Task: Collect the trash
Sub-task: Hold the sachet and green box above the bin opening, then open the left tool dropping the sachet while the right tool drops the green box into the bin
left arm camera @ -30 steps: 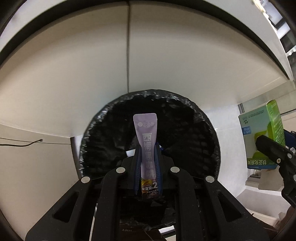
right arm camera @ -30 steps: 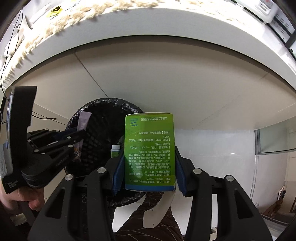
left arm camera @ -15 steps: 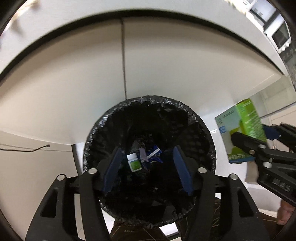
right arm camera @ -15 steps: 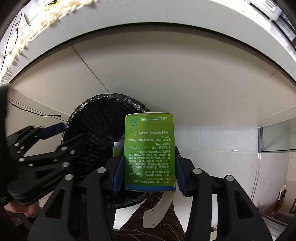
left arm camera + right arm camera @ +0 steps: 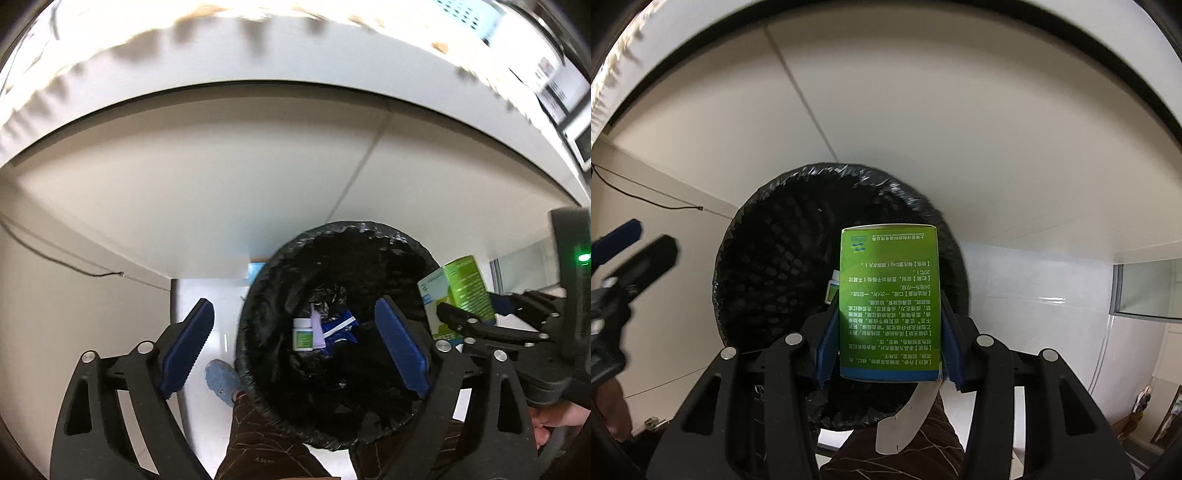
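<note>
The left gripper [image 5: 295, 343] is spreading its jaws with nothing between them, hanging over the black-lined bin [image 5: 258, 295]. The right gripper [image 5: 889, 345] is pinching the green box [image 5: 889, 295], holding it over that bin's rim.

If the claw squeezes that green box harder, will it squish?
Probably a little. The green box looks like thin cardboard, with a loose flap hanging below, so it is likely light and maybe empty. The right claw grips its flat sides without denting them, so it seems fairly stiff.
</note>
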